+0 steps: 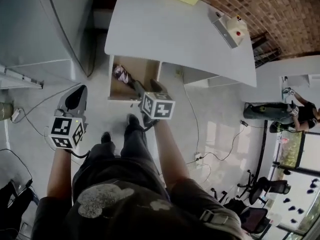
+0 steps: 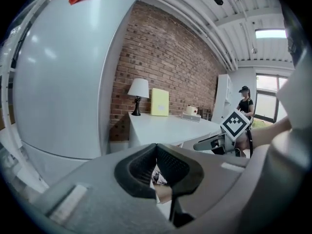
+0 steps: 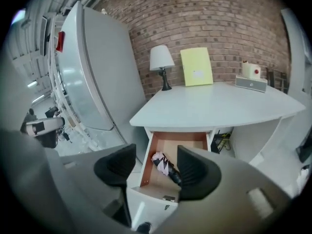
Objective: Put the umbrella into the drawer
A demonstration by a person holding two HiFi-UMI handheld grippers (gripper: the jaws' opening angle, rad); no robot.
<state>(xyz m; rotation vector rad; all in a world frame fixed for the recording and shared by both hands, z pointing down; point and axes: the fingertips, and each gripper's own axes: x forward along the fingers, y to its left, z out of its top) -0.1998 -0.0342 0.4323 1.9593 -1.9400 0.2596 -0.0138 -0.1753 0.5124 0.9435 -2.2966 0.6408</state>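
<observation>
Red brick wall point(image 3: 219, 18), white desk point(image 3: 219, 104), small lamp point(image 3: 161, 58), pale floor point(image 1: 215, 129), bright window point(image 2: 268, 106)

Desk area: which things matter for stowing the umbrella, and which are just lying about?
For the job:
- umbrella, lying inside the drawer
- drawer, pulled open
- right gripper, jaws apart, above the drawer

Lying about, all on the desktop:
- lamp
- yellow card
- box with a red button

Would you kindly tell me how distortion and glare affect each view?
Head view: windows lower right blow out, desk edge bows. Left gripper view: fisheye bulges the refrigerator; left tongs soft close-up. Right gripper view: dark vignetted corners, umbrella in drawer clear.
</observation>
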